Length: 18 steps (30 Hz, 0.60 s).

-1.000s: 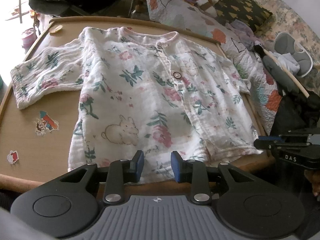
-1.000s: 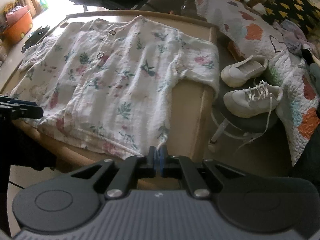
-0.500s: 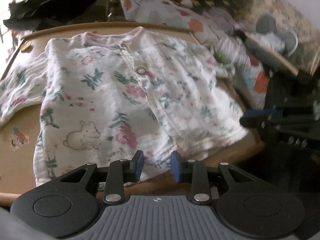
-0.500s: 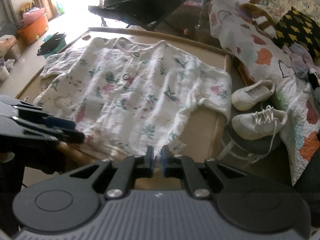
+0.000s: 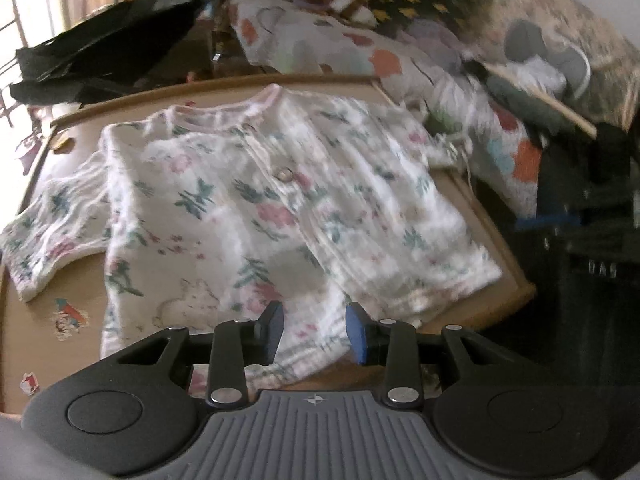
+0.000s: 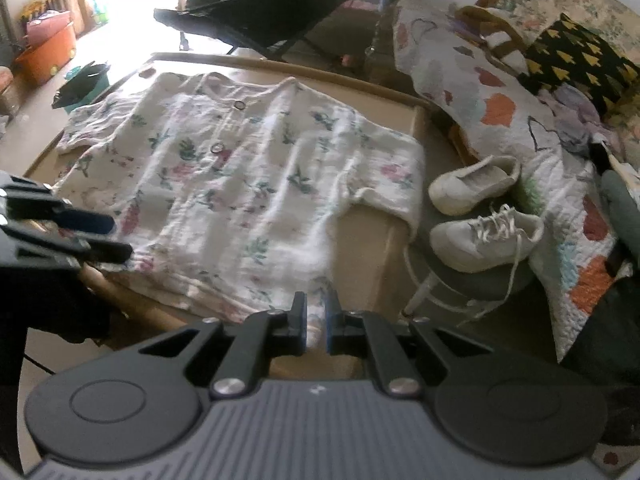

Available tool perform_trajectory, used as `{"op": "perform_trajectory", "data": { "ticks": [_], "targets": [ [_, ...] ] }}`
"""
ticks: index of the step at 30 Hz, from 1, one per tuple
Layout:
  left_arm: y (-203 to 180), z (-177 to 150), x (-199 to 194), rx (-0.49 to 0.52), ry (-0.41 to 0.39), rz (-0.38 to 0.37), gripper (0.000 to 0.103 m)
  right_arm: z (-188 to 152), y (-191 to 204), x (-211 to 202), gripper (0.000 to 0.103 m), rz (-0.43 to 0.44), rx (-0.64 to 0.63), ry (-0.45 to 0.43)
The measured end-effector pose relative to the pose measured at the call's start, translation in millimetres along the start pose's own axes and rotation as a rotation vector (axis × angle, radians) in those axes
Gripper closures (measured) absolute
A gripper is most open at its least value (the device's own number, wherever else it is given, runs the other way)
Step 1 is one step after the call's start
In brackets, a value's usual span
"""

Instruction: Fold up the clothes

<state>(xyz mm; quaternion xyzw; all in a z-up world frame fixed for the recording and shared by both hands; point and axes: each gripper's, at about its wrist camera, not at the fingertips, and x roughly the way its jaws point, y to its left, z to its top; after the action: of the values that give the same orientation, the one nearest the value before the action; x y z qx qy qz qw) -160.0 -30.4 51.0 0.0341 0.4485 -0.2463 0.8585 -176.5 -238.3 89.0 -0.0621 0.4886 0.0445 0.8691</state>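
Note:
A white floral baby shirt (image 5: 280,208) lies front up and spread flat on the low wooden table (image 5: 40,320). My left gripper (image 5: 314,334) hovers over the near hem, left of centre. Its jaws stand apart and are opening, and the cloth lies below them untouched. In the right wrist view the same shirt (image 6: 248,184) fills the table (image 6: 372,248). My right gripper (image 6: 316,320) is shut on the hem's near right corner, with a bit of white cloth pinched between the pads. The left gripper (image 6: 120,238) shows at the left edge of that view.
Two white shoes (image 6: 472,188) (image 6: 484,236) rest on a stool right of the table. A patchwork quilt (image 6: 480,100) and cushions are piled beyond. A black folding chair (image 6: 280,8) stands behind the table. Stickers (image 5: 68,314) dot the tabletop.
Both grippers have risen a little over the near hem. The left view has rolled, and its jaws stand slightly wider. The right pads keep hold of the hem corner.

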Motion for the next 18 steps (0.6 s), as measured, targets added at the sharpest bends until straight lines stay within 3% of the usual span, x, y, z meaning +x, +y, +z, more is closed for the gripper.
{"op": "perform_trajectory", "data": {
  "ticks": [5,12,18],
  "targets": [
    [30,8,-20,-0.133,-0.077,0.054,0.064,1,4,-4,0.095,0.005,-0.004,-0.040],
    [102,13,-41,-0.382,-0.180,0.251,0.064,0,16,1,0.094,0.047,-0.015,-0.086],
    [150,16,-32,-0.588,-0.195,0.386,0.057,-4,25,8,0.094,0.079,-0.012,-0.091]
  ]
}}
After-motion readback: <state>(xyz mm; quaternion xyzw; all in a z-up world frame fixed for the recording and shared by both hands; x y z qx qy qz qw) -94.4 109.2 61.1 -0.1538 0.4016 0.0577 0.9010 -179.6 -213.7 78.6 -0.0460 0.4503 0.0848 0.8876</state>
